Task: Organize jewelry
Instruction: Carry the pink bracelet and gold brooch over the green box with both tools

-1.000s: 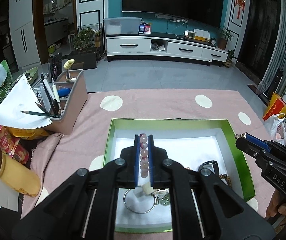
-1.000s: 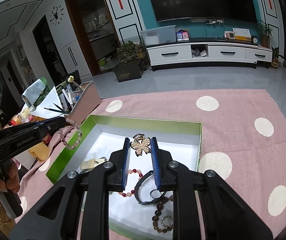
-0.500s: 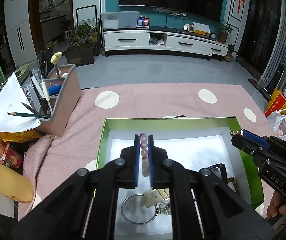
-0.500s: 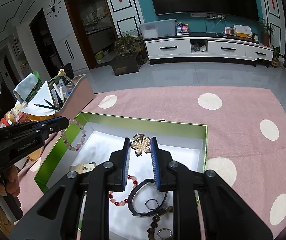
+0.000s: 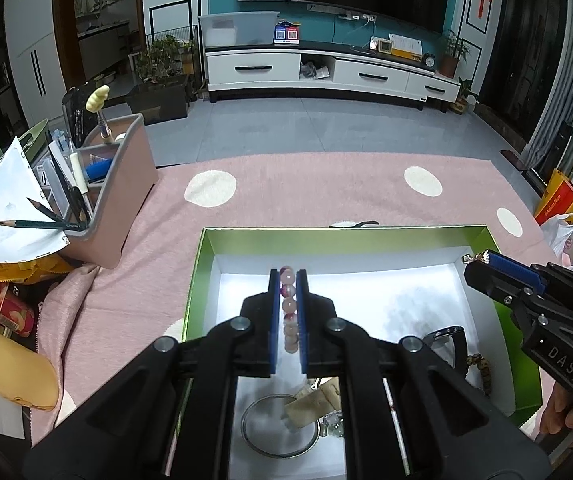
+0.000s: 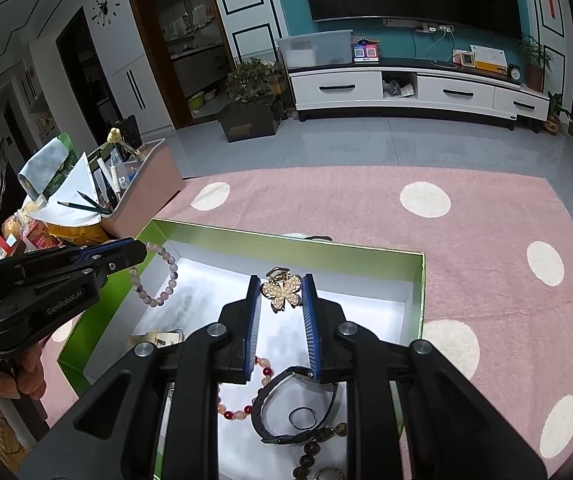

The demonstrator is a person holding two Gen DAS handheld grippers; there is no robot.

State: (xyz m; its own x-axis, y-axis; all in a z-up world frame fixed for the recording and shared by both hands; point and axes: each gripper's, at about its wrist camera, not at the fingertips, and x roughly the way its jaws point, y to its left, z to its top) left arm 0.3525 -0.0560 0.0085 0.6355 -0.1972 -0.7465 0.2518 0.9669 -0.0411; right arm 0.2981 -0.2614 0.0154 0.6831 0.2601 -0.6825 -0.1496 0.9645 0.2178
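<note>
Green box [image 6: 417, 280] holds a red bead bracelet [image 6: 246, 400] and black watch [image 6: 286, 404] below the fingers. Left gripper [image 5: 287, 276] pinches a pale bead bracelet [image 5: 289, 308]; right gripper [image 6: 281, 284] pinches a butterfly hair clip [image 6: 282, 290].

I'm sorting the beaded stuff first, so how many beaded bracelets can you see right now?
3: a pale bead bracelet hanging from the left gripper, a red-and-pink one lying in the green box, and a brown one at the box's near edge. The grippers may hide more.

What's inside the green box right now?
Inside the green box: red bead bracelet, black watch, silver bangle, brown beads. Tongs bodies hide the rest of the near floor.
</note>
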